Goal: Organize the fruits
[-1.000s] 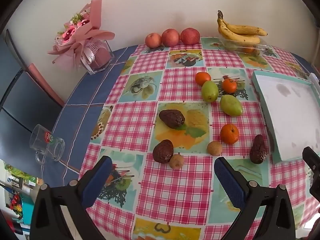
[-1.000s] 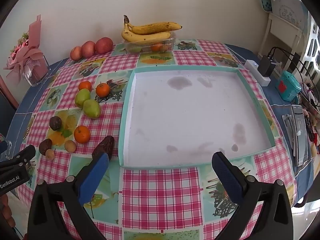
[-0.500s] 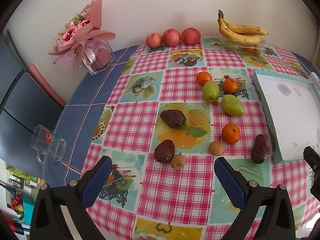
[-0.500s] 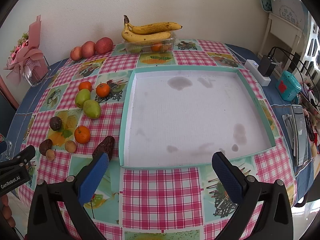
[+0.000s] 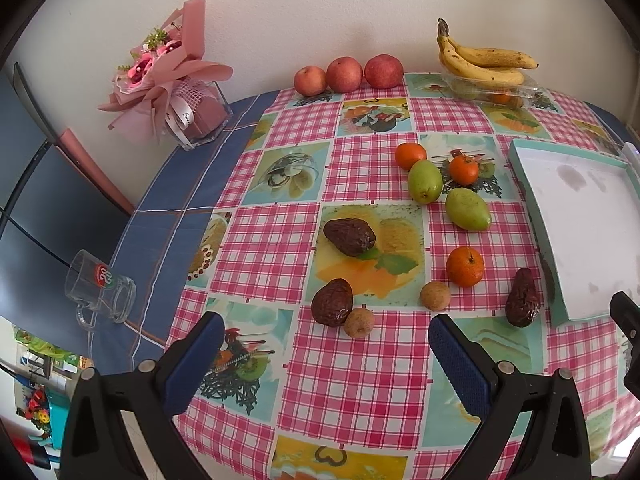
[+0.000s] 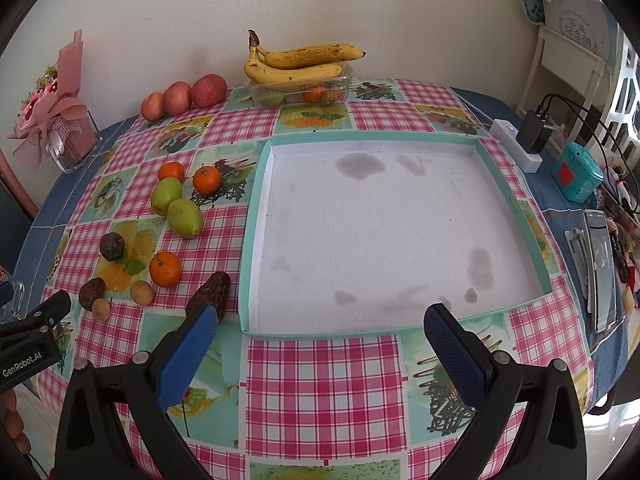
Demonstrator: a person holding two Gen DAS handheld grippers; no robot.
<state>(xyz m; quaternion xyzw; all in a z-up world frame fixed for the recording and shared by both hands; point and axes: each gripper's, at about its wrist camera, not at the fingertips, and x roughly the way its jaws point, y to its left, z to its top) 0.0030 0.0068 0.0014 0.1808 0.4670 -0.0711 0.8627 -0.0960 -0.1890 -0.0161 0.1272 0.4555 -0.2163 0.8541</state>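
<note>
Loose fruit lies on the checked tablecloth: three oranges, one nearest (image 5: 465,266) (image 6: 165,269), two green mangoes (image 5: 467,209) (image 6: 184,217), three dark avocados, one (image 5: 332,302) close in front of my left gripper, one (image 5: 522,303) (image 6: 209,296) beside the tray, and two small brown fruits (image 5: 359,322). A shallow white tray with a teal rim (image 6: 253,240) (image 5: 532,208) stands empty at the right. My left gripper (image 5: 325,332) is open above the table's near edge. My right gripper (image 6: 322,322) is open at the tray's near rim.
Three apples (image 5: 346,74) and bananas on a clear fruit box (image 6: 298,68) stand along the back wall. A pink bouquet in a clear vase (image 5: 176,92) and a glass mug (image 5: 100,290) are at the left. A power strip, teal box and phone (image 6: 600,268) are at the right.
The left wrist view has shifted slightly: the fruit sits a little further right and lower than before. The right gripper has not visibly moved.
</note>
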